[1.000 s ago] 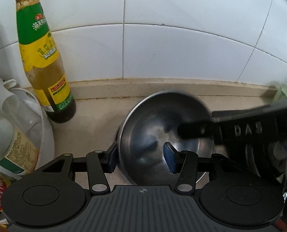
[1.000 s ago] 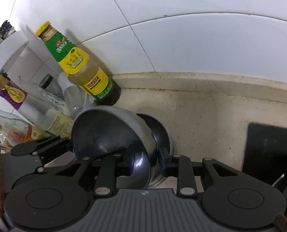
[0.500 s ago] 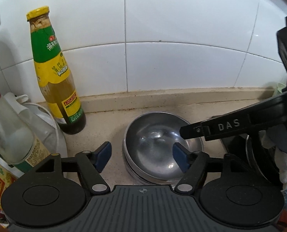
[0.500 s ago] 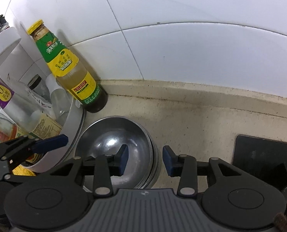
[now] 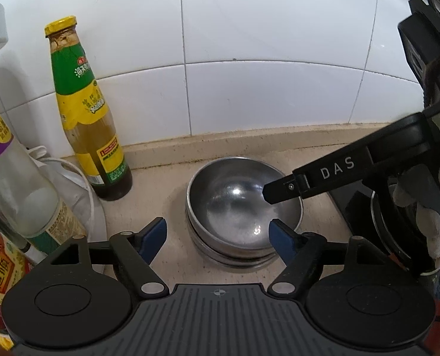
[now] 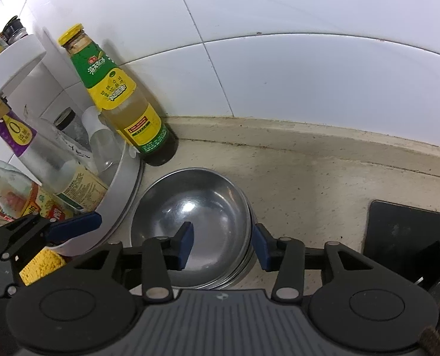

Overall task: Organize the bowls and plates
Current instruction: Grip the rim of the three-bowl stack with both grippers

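A stack of steel bowls [image 5: 237, 204] sits upright on the beige counter by the tiled wall; it also shows in the right wrist view [image 6: 199, 219]. My left gripper [image 5: 217, 234] is open and empty, held just in front of and above the stack. My right gripper [image 6: 223, 243] is open and empty, its jaws on either side of the stack's right rim without gripping it. One right finger reaches over the bowls from the right in the left wrist view [image 5: 323, 178]. The left gripper's blue pad [image 6: 74, 225] shows at the left of the right wrist view.
A green-and-yellow sauce bottle [image 5: 86, 118] stands left of the bowls by the wall. A white round rack [image 6: 113, 195] with several bottles is at the left. A black stove top [image 6: 409, 231] lies to the right. The counter edge meets the white tiled wall behind.
Both grippers let go of the bowl, which now rests nested on the stack. Both have opened wider and pulled back and up.
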A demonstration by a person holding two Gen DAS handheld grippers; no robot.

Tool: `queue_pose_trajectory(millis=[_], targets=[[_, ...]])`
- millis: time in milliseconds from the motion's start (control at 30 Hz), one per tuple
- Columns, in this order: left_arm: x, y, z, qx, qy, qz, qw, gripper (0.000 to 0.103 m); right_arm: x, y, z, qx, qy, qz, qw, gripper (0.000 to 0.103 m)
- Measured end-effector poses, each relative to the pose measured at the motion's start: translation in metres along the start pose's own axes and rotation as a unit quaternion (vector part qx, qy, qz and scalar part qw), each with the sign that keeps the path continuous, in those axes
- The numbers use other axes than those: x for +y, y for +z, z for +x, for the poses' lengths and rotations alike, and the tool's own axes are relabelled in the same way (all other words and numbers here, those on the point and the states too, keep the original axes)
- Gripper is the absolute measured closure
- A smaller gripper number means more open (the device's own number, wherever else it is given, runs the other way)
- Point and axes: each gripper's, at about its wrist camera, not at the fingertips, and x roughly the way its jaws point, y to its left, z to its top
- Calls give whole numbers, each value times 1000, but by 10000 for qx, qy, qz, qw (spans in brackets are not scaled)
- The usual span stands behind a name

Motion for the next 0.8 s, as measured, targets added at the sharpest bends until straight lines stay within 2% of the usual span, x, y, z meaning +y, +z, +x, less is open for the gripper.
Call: queue_pose_trajectory(millis=[533, 700, 800], targets=[[-2, -12, 5, 191, -150, 164, 9996, 19, -2, -3, 4, 110, 42, 87, 9999, 57], [-2, -21, 9, 267, -299, 315, 9987, 16, -5, -4, 7, 129, 26, 158, 9998, 55], [-1, -25, 15, 342, -398, 417, 9977, 15, -7, -4, 9, 155, 122, 226, 9995, 49]])
